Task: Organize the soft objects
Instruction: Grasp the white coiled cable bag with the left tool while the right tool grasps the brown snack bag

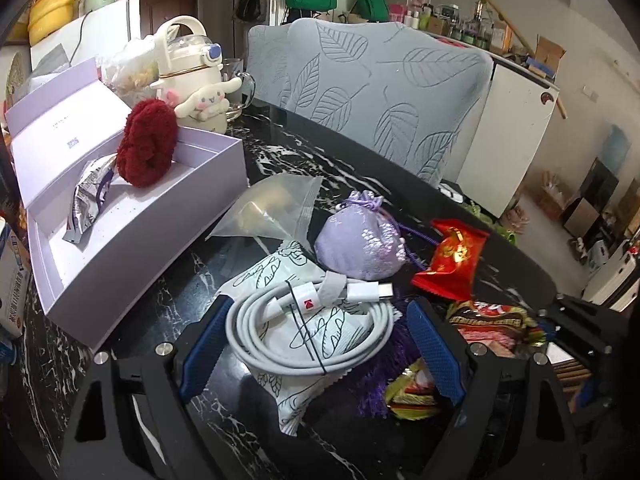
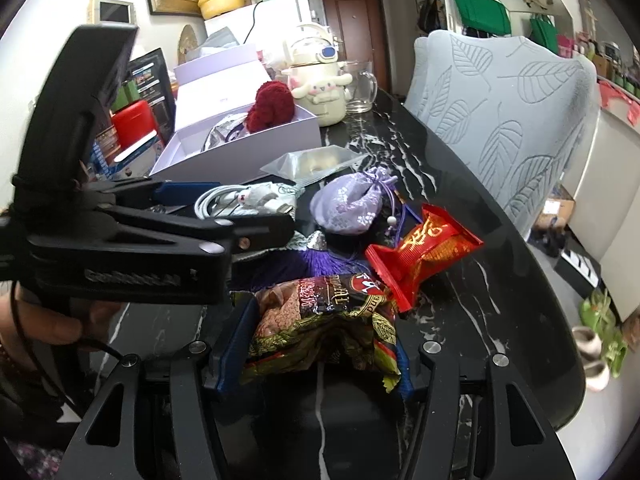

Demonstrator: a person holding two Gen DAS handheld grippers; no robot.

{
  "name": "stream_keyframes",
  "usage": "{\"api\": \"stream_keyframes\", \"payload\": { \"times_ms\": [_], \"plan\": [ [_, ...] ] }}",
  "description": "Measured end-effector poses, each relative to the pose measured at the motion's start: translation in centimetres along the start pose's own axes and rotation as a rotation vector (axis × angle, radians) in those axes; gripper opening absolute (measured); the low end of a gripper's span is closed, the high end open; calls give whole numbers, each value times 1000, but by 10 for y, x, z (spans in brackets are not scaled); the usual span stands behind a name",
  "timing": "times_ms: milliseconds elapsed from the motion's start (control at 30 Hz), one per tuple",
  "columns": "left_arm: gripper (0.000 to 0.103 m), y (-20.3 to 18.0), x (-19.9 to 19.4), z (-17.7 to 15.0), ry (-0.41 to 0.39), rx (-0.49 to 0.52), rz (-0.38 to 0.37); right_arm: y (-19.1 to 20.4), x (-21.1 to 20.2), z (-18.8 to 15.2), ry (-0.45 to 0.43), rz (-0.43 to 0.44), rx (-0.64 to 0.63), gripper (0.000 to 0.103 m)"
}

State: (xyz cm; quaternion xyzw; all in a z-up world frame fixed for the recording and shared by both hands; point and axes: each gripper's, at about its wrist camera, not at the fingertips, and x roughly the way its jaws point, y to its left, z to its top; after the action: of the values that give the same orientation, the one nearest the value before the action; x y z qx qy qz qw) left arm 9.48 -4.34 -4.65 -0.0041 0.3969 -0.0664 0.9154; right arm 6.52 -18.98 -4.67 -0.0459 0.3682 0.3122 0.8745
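Here the right tool (image 2: 320, 340) pinches a dark crumpled snack packet (image 2: 324, 328) between its pads. The left tool (image 1: 316, 344) hangs wide open around a coiled white cable (image 1: 308, 328) on a leaf-print packet (image 1: 296, 396), touching neither. Both lie on the black marble surface (image 1: 192, 280).

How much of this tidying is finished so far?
Early days. Done: the red pom-pom and a silver packet sit in the lilac box. In hand: the right tool grips a dark snack bag; the left tool, open, straddles the white cable. Left: purple pouch, red packet, clear bag.
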Motion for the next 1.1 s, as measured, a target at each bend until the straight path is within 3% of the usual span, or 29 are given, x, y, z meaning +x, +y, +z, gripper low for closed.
{"api": "stream_keyframes", "payload": {
  "times_ms": [300,500,1100],
  "plan": [
    [88,8,5,-1,-3,-33,16,-4,2,0,-1,15,15,59],
    [77,8,2,-3,-15,-32,9,-3,2,1,-3,14,19,59],
    [77,16,-40,0,-69,-69,2,2,-6,3,-28,24,26,58]
  ]
}}
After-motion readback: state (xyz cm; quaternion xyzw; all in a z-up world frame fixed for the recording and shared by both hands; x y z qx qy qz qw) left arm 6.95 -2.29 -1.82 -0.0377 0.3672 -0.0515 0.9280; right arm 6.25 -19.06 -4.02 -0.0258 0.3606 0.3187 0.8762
